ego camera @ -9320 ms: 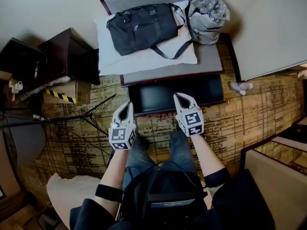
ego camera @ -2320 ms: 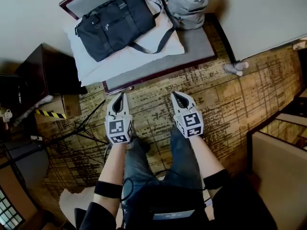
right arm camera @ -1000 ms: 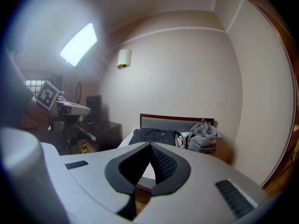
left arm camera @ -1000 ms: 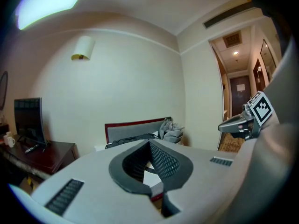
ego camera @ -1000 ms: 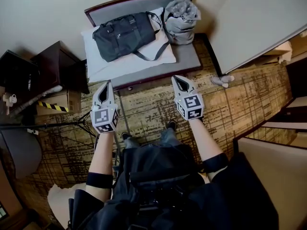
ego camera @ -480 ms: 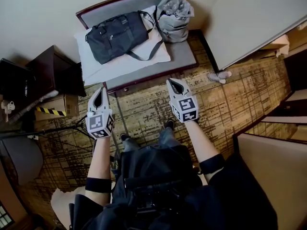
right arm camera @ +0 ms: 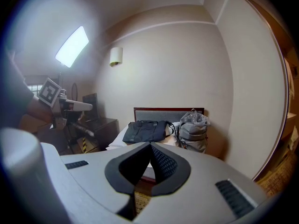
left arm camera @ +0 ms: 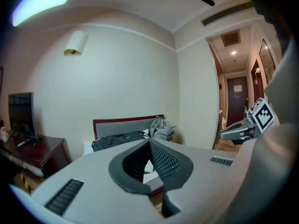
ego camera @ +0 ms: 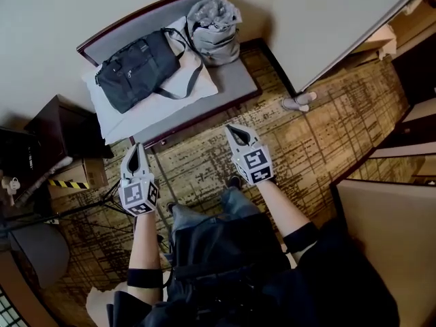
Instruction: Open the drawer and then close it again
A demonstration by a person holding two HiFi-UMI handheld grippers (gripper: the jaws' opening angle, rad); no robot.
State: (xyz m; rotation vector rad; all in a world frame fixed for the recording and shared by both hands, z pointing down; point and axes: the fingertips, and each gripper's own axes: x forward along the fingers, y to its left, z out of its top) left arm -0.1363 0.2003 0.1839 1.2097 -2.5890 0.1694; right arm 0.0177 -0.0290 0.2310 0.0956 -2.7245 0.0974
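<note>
The left gripper (ego camera: 137, 150) and right gripper (ego camera: 231, 129) are pale grey wedges — dark ribbed pads (left arm camera: 163, 161), black-and-white marker cubes (ego camera: 138, 197). The person wears a black top (ego camera: 231, 264), black elbow bands (ego camera: 144, 278) and blue jeans (ego camera: 204, 213).

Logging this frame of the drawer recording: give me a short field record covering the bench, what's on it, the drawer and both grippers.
bench: grey top, dark red rim
on bench: white pillow, black duffel bag on the pillow, grey backpack beside the bag
drawer: not sticking out of the bench; front not clearly seen
left gripper: shut, empty, over the carpet, clear of the bench
right gripper: shut, empty, over the carpet, clear of the bench
</note>
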